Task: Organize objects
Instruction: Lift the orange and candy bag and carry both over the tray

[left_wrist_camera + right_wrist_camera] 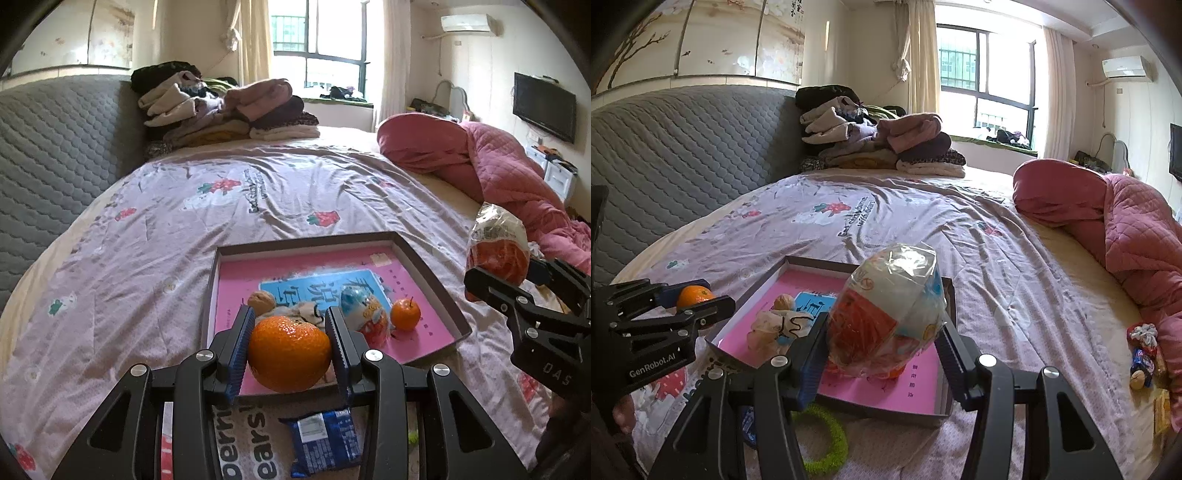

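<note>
My left gripper point(290, 343) is shut on a large orange point(289, 353), held over the near edge of a shallow box point(436, 273) with a pink bottom. In the box lie a walnut point(261, 301), a small orange point(405, 314), a snack packet point(364, 314) and a cloth toy point(308, 314). My right gripper point(882, 343) is shut on a clear plastic snack bag point(886, 310) with orange contents, held over the box point(945, 413). It also shows in the left wrist view point(496, 247), right of the box.
A blue snack packet point(325, 443) lies on the bedsheet below my left gripper. A green spiky ring point(827, 439) lies before the box. Small items point(1143, 354) sit at the bed's right edge by a pink quilt point(1126, 236). Folded clothes point(879, 144) are stacked far back.
</note>
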Motion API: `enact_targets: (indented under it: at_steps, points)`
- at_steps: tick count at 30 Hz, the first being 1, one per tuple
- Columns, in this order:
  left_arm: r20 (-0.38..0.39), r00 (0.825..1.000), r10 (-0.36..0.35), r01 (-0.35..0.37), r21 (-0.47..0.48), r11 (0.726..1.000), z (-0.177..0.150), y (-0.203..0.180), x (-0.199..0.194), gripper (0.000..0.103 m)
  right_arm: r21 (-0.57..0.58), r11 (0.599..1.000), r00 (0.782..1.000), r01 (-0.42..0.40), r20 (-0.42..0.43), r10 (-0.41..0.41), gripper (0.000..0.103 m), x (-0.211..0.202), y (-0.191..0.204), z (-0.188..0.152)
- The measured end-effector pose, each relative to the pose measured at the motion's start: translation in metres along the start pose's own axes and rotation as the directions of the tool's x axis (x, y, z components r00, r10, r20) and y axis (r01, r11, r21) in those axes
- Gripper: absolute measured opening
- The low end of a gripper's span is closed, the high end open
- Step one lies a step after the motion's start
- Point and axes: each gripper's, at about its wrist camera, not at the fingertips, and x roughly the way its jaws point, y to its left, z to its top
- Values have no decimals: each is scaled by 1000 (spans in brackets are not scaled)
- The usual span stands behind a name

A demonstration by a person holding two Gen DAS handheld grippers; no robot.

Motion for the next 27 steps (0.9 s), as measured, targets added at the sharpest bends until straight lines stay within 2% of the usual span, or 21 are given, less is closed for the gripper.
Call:
enact_targets:
  at_steps: [16, 23, 27]
  points:
    - [-3, 1000, 0, 0, 1, 1000, 23, 3, 19, 40, -36, 999, 999, 28, 30, -27, 55, 9, -2, 23]
    - [13, 1000, 3, -3, -5, 1000, 39, 8, 30, 40, -40, 998, 999, 53, 9, -53, 55, 23, -9, 22]
    - [9, 1000, 30, -30, -12, 999, 44, 14, 40, 40, -42, 997, 997, 70, -4, -71, 55, 33, -13, 20]
